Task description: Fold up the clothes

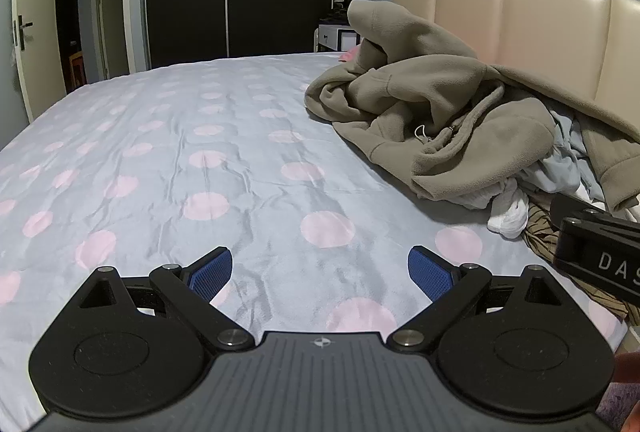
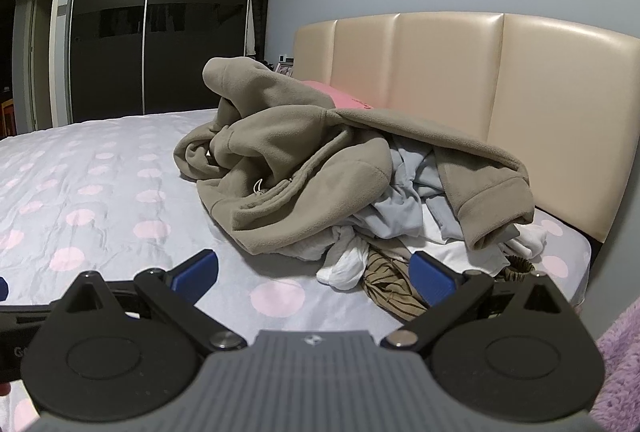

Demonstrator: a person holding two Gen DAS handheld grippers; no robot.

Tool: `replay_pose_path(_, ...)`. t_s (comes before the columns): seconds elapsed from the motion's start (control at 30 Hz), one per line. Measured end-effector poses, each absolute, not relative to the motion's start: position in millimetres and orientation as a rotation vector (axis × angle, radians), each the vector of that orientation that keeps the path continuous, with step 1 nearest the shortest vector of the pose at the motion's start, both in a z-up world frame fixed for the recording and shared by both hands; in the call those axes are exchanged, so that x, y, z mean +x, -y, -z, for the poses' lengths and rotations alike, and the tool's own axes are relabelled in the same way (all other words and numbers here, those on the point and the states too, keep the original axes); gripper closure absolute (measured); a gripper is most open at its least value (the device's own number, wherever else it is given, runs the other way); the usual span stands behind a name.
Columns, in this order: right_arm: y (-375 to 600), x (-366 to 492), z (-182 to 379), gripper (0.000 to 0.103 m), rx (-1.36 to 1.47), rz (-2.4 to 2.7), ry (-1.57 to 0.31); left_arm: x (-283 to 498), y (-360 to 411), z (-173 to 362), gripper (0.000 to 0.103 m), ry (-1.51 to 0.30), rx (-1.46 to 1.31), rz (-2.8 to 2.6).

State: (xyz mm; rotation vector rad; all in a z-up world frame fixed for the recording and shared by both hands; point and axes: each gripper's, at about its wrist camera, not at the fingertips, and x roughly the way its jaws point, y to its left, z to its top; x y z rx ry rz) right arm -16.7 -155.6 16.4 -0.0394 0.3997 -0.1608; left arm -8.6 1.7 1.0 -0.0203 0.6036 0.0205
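- Bed [image 1: 160, 136]: grey sheet with pink dots, largely bare on the side of the fleece hoodie away from the headboard. Judge this bare stretch your folding surface; plan to carry each garment onto it.
- Headboard [image 2: 440, 80]: cream padded panels, directly behind the hoodie; the pile leans toward it.
- Fleece hoodie [image 2: 280, 168]: taupe, zip-fronted, crumpled on top of the pile, one cuffed sleeve draped off its headboard side. As the topmost garment it looks the sensible first pick. Take it by a hem or shoulder seam rather than mid-bulk, so that it opens as you lift.
- Pale blue-grey garment [image 2: 404, 200]: under the hoodie, partly hidden. Lift the hoodie clear so as not to drag this along.
- White garment [image 2: 348, 268]: bunched at the near foot of the hoodie.
- Olive striped garment [image 2: 388, 288]: just beside the white one, at the pile's near edge.
- Right gripper [image 2: 314, 274]: low over the sheet, aimed at the hoodie, just short of the pile's near edge; fingers spread wide, holding nothing.
- Left gripper [image 1: 320, 274]: over bare sheet, the hoodie ahead toward its right; fingers likewise wide apart and empty. Level both before closing in.
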Motion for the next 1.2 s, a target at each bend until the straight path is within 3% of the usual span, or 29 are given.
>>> replay_pose_path(0.63,155.4,-12.6,-14.3,0.001,-0.045,0.144,-0.409,-7.3,-0.4,-1.0,0.007,-0.617,-0.001,-0.014)
replay_pose_path(0.9,158.2,-13.9,-19.4,0.001,0.001,0.132,-0.334,-10.9,-8.8,-10.7,0.007,-0.510,0.028,-0.074)
replay_pose_path(1.2,157.5,19.2,-41.7,0.001,0.043,0.055,-0.363,17.1,-32.6,-29.1,0.007,-0.568,0.021,-0.089)
